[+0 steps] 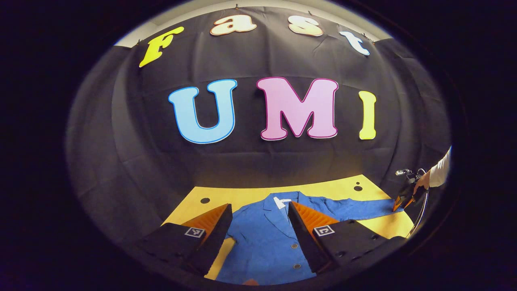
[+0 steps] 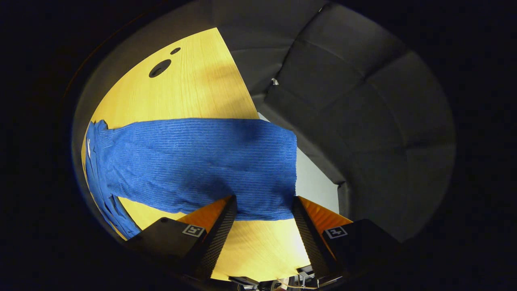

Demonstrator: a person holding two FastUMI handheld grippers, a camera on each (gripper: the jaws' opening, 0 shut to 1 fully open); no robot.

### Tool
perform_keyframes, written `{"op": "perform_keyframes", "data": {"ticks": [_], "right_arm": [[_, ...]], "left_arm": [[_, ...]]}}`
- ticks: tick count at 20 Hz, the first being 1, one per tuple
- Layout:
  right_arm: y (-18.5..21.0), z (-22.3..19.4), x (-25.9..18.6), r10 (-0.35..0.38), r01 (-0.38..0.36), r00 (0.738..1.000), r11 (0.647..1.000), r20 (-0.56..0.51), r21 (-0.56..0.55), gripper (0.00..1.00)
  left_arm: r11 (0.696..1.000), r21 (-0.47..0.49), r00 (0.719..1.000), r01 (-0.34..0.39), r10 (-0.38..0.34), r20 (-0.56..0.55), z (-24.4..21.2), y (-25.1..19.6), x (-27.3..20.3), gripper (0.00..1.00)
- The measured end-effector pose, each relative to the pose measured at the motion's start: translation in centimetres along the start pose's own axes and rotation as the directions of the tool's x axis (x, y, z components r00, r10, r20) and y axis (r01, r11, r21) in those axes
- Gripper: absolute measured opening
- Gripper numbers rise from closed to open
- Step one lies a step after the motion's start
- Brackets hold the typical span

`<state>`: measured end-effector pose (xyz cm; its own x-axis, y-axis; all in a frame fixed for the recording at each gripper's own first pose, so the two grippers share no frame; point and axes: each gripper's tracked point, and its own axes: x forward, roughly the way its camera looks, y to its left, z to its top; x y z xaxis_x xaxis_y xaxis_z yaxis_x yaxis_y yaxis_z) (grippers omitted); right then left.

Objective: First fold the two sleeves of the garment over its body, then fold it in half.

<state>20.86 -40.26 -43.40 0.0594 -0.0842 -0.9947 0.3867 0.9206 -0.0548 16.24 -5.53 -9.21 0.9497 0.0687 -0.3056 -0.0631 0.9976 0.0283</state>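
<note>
Left gripper view looks across my yellow wooden table [image 1: 250, 196] toward the black cloth wall of the booth [image 1: 121, 141], which hangs down to the table's far edge. Two round holes [image 1: 205, 200] sit in the tabletop near its far corners. The blue shirt [image 1: 266, 238] lies flat and face up on the table, collar [image 1: 278, 202] toward the far edge, buttons running down its front toward me. My left tool [image 1: 260, 226] hangs above the shirt's chest with its fingers spread wide and nothing between them. One sleeve [image 1: 363, 208] stretches out toward the table's right edge, where my right tool [image 1: 406, 198] meets the cuff, held by my hand [image 1: 422, 182] in a white sleeve; from here I cannot tell how that tool's fingers stand.

Right gripper view looks down along that same sleeve [image 2: 194, 165] from its cuff end, showing the ribbed weave of the cloth. The cuff reaches the table's edge, beyond which lie pale floor [image 2: 315, 182] and dark padded booth wall [image 2: 363, 101]. My right tool [image 2: 264, 214] is spread open, its fingertips at the sleeve's near hem, one on each side, not pinching it. Two dark holes [image 2: 159, 68] show in the table's far corner.
</note>
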Motion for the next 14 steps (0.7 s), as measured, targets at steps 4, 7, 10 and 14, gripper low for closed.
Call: {"op": "perform_keyframes", "data": {"ticks": [4,7,10,14], "right_arm": [[0.4,0.9,0.1,0.065,-0.068,0.997,0.996,0.052,0.061,0.55],[1.3,1.5,0.4,0.048,-0.052,0.997,0.996,0.055,0.071,0.07],[1.2,1.4,-0.3,0.009,-0.014,0.996,0.999,0.083,0.052,0.06],[3.7,2.3,-4.6,0.017,-0.015,0.983,1.0,0.185,-0.013,0.05]], "left_arm": [[1.0,0.003,1.0,-0.015,0.015,-0.011,-0.7,0.0,0.0,0.8],[0.999,-0.002,0.999,-0.035,0.035,-0.007,-0.9,0.5,-0.6,0.8],[0.998,-0.016,0.998,-0.058,0.058,-0.002,-1.5,1.6,-1.9,0.8],[0.997,-0.033,0.997,-0.075,0.076,0.019,-2.2,4.4,-4.3,0.8]]}}
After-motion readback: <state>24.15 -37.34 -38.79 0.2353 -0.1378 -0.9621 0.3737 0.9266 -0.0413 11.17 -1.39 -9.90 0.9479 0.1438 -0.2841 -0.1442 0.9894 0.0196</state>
